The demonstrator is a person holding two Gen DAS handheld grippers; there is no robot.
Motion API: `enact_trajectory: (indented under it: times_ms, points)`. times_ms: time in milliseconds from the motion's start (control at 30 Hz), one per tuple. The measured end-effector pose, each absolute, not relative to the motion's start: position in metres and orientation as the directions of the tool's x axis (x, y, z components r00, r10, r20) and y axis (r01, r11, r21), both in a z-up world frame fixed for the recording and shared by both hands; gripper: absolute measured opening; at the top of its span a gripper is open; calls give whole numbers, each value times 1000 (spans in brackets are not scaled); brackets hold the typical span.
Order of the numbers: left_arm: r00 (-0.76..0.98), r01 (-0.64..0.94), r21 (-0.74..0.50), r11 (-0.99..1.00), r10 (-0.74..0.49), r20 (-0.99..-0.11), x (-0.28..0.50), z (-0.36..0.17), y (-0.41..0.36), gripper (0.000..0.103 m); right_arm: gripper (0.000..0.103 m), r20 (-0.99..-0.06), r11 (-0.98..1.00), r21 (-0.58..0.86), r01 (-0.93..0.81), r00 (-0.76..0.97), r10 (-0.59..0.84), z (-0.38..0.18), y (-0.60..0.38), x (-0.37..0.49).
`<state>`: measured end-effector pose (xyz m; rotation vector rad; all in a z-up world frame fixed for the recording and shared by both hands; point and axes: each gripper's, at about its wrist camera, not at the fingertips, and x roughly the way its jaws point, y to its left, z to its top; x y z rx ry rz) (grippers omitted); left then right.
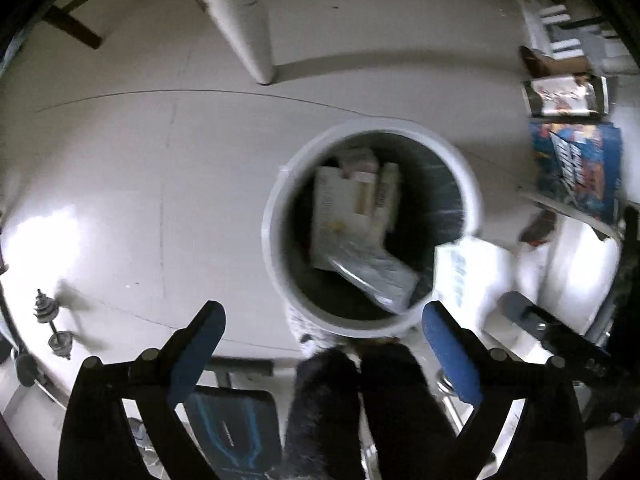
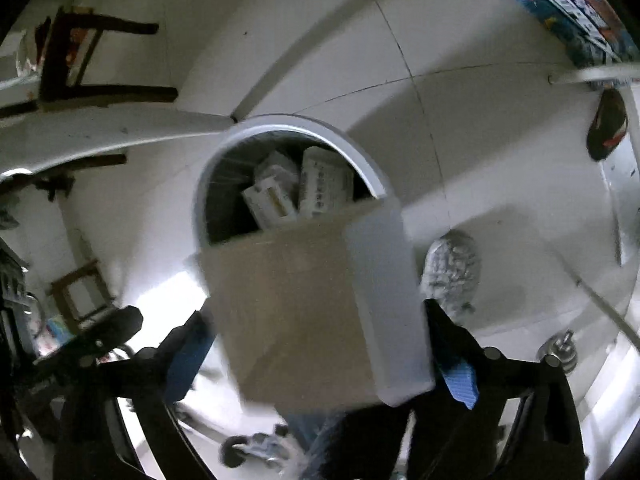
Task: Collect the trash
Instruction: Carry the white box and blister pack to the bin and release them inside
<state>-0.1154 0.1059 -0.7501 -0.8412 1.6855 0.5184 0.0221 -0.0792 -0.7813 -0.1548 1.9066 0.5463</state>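
The left tool [image 1: 324, 344] is open, with nothing between its two blue-padded fingers [image 1: 452, 354], and it hangs above the round white waste bin with a dark inside [image 1: 276, 256], which stands on the pale tiled floor [image 1: 132, 168]. In the bin lie several white paper cartons [image 1: 348, 208] and a grey plastic packet [image 1: 376, 270], all rather blurred. The right tool [image 2: 316, 344] is closed on a flat cardboard box with a brown face and a white side [image 2: 304, 300], and this box is held just over the near rim of the bin [image 2: 352, 148]. In the left wrist view the white side of the same box [image 1: 468, 276] shows at the right edge of the bin. A small metal dumbbell [image 1: 52, 322] lies on the floor to the left, well apart from the bin. A blue printed carton [image 1: 576, 168] stands at the right.
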Motion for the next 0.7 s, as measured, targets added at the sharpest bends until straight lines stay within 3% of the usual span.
enact_trajectory:
  times_ms: [267, 433, 700]
  points:
    - [-134, -756, 27, 654, -115, -984, -135, -721, 106, 101, 102, -946, 853, 205, -481, -320, 47, -778, -69, 14]
    - [-129, -740, 27, 672, -103, -986, -135, -704, 95, 101, 102, -967, 819, 106, -564, -249, -47, -754, -69, 7]
    - [-108, -704, 45, 709, -44, -993, -133, -656, 80, 101, 102, -979, 794, 61, -605, -192, -71, -701, -72, -2]
